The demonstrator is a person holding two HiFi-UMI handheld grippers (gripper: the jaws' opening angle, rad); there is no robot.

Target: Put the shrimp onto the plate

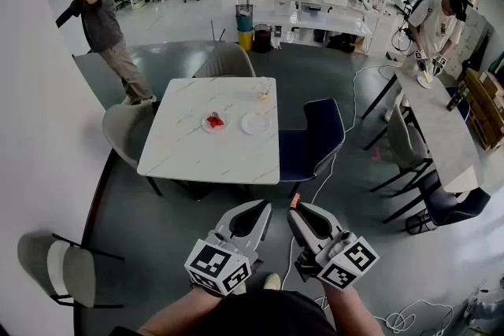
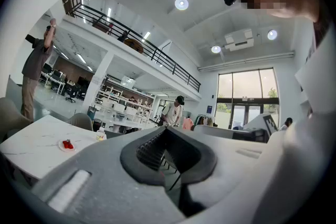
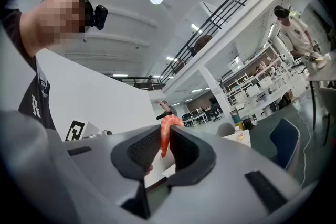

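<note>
At the lower middle of the head view, the left gripper [image 1: 260,207] had its grey ribbed jaws pressed together. Just right of it, the right gripper [image 1: 295,212] was clamped on the shrimp [image 3: 165,136], which was orange-pink, glossy and curved between the dark pads. In the frame centre, the white marble-patterned table [image 1: 197,157] carried a round white plate [image 1: 255,123].
</note>
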